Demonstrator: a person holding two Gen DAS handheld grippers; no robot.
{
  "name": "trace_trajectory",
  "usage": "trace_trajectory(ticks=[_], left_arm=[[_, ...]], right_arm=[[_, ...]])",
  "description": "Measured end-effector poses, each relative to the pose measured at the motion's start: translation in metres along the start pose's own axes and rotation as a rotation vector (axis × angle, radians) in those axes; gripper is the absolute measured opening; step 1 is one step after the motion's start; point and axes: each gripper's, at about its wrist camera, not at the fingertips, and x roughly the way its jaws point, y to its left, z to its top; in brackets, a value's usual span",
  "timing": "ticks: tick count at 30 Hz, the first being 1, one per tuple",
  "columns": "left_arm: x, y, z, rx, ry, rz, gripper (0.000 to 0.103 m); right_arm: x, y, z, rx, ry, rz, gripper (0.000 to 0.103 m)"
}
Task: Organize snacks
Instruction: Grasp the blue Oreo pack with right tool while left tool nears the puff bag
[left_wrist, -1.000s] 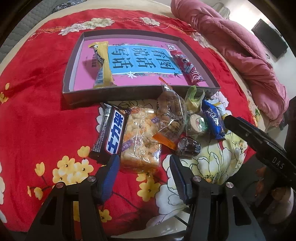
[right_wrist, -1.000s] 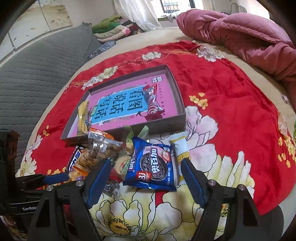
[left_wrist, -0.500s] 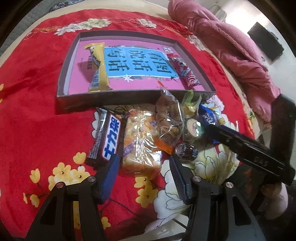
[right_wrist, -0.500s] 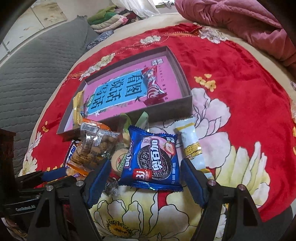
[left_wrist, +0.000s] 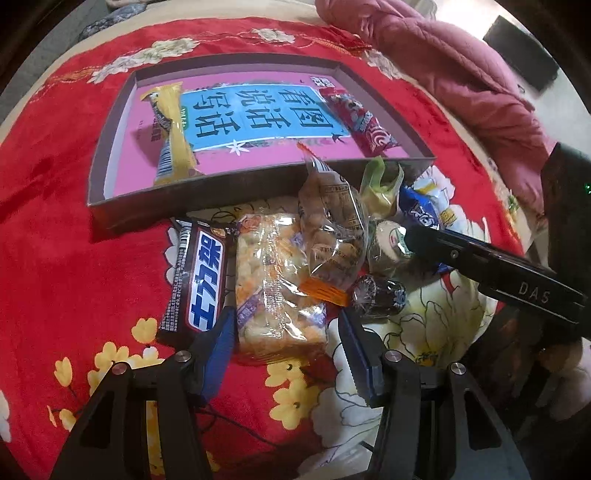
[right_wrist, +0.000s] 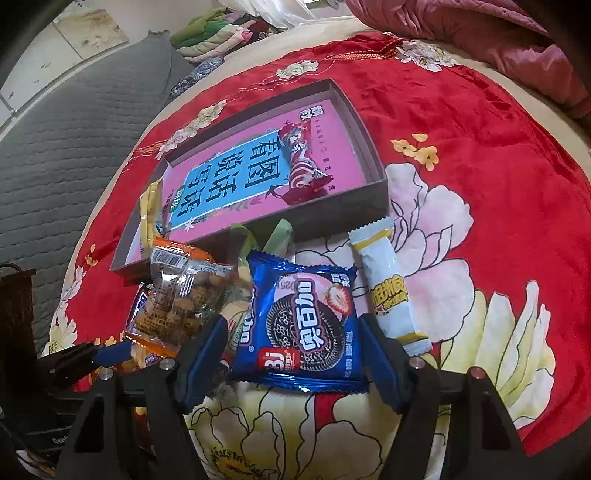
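With the right gripper (right_wrist: 291, 354) closing around the blue cookie packet (right_wrist: 306, 325), pads seemingly not yet pressing, centre it between the fingers, then squeeze; the left gripper (left_wrist: 286, 332) stands apart astride the puffed-rice bar (left_wrist: 277, 280).

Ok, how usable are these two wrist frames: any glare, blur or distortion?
Left wrist view: strong fisheye bending of the box, glare on the clear rice-cracker packet, dark vignetted corners. Right wrist view: sharp on the blue Oreo pack, foil highlights along its bottom edge, bedding soft at the rim.
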Motion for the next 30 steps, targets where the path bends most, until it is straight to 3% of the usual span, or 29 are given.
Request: trace_trajectory(ticks=[12,16,30], left_arm=[[0.009,0.003,0.002,-0.023,0.015,-0.002,0.057],[0.009,0.004,0.0,-0.023,0.007,0.005,0.049],[-0.011,0.018,-0.008,-0.089,-0.018,-0.054,0.048]], right_arm=[[0.004,0.001,0.001,-0.012,0.002,0.003,0.064],[0.002,0.001,0.001,-0.009,-0.007,0.01,0.061],[-0.006,0.0,0.001,-0.006,-0.039,0.031,0.06]])
